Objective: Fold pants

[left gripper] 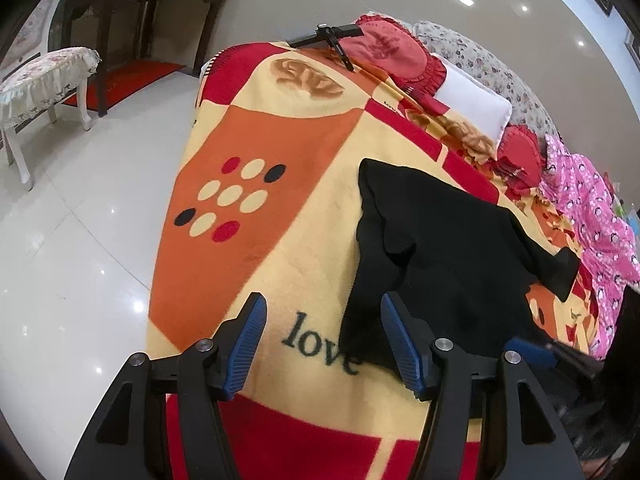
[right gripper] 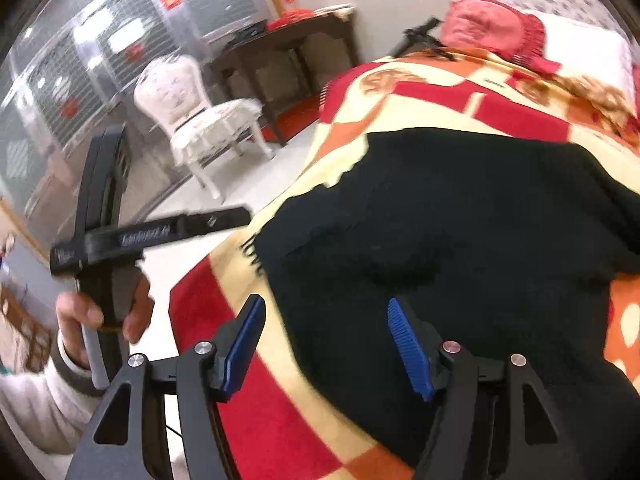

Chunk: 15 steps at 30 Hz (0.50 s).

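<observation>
Black pants lie in a loose heap on a red, orange and cream blanket that covers a bed. My left gripper is open and empty, just above the blanket at the pants' near left edge. In the right wrist view the pants fill the middle. My right gripper is open and empty, low over the pants' near edge. The left gripper's black body, held in a hand, shows at the left of that view.
Red cushions, a white pillow and a pink printed garment lie along the bed's far and right side. A black tripod-like object sits at the bed's far end. A white chair and a dark table stand on the tiled floor at the left.
</observation>
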{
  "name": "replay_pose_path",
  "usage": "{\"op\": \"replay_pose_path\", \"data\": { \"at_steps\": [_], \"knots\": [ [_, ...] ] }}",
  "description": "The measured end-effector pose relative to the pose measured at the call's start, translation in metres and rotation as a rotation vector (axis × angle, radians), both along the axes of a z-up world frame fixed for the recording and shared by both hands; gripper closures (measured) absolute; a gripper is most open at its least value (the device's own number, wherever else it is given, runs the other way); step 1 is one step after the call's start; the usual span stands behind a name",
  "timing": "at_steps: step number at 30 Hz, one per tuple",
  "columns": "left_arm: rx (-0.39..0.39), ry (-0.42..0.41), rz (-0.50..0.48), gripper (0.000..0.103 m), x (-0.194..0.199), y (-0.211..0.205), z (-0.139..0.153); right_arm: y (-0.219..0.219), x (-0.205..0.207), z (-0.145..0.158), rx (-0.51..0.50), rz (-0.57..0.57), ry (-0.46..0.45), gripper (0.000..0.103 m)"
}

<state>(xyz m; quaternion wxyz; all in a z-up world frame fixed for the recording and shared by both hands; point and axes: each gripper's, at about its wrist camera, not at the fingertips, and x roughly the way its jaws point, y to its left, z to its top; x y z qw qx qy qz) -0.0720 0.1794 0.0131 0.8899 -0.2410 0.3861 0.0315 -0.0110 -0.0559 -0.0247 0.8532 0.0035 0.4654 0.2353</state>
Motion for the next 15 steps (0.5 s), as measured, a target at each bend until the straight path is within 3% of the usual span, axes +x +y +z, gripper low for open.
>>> {"op": "replay_pose_path", "data": {
  "at_steps": [7, 10, 15],
  "knots": [
    [0.065, 0.013, -0.065, 0.043, 0.012, -0.031, -0.009, 0.026, 0.003, -0.036, 0.0, 0.071, 0.049, 0.045],
    [0.115, 0.019, -0.069, 0.043, 0.017, -0.042, -0.014, 0.013, 0.003, -0.026, 0.049, 0.055, 0.075, 0.045],
    [0.152, 0.024, -0.055, 0.041, 0.02, -0.047, -0.013, -0.038, 0.0, 0.005, 0.057, -0.058, 0.01, 0.042]
  ]
}}
